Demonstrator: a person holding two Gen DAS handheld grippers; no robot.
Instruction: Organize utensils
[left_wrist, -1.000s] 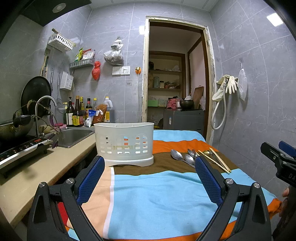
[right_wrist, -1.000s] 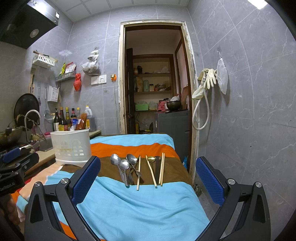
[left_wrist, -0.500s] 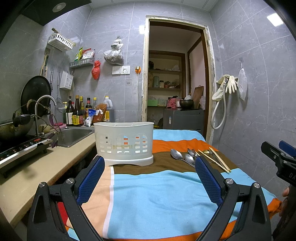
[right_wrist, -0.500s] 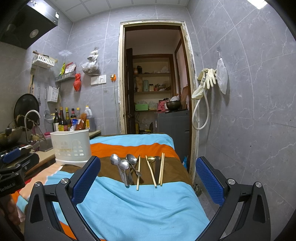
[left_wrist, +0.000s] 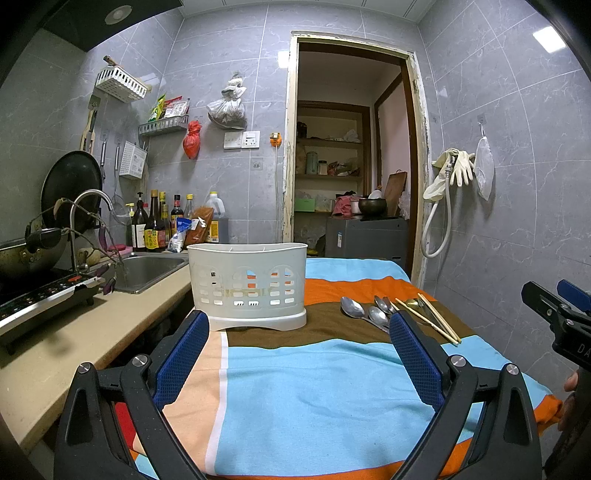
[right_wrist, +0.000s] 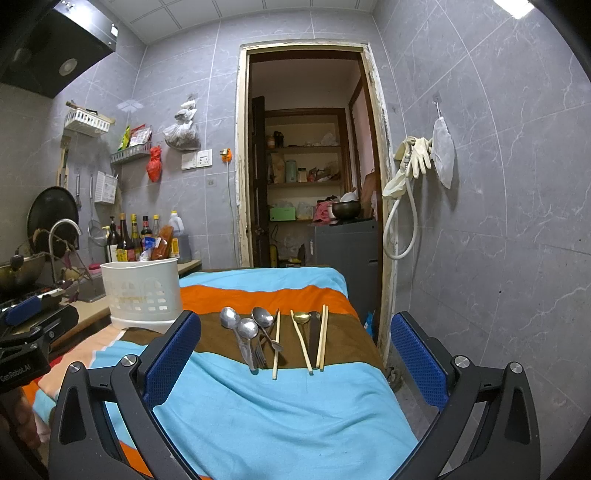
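Observation:
A white slotted utensil holder (left_wrist: 248, 286) stands on the brown stripe of the striped cloth; it also shows in the right wrist view (right_wrist: 142, 291). To its right lie several steel spoons (right_wrist: 246, 328), a fork (right_wrist: 260, 354), a gold spoon (right_wrist: 302, 318) and wooden chopsticks (right_wrist: 323, 336); the spoons (left_wrist: 360, 309) and chopsticks (left_wrist: 437, 320) also show in the left wrist view. My left gripper (left_wrist: 297, 360) is open and empty, short of the holder. My right gripper (right_wrist: 295, 363) is open and empty, short of the utensils.
The striped cloth (left_wrist: 314, 387) covers the table. A counter with a sink (left_wrist: 147, 267), a faucet, bottles (left_wrist: 155, 229) and an induction hob (left_wrist: 44, 295) runs along the left. A tiled wall is at the right, a doorway (right_wrist: 310, 184) behind the table.

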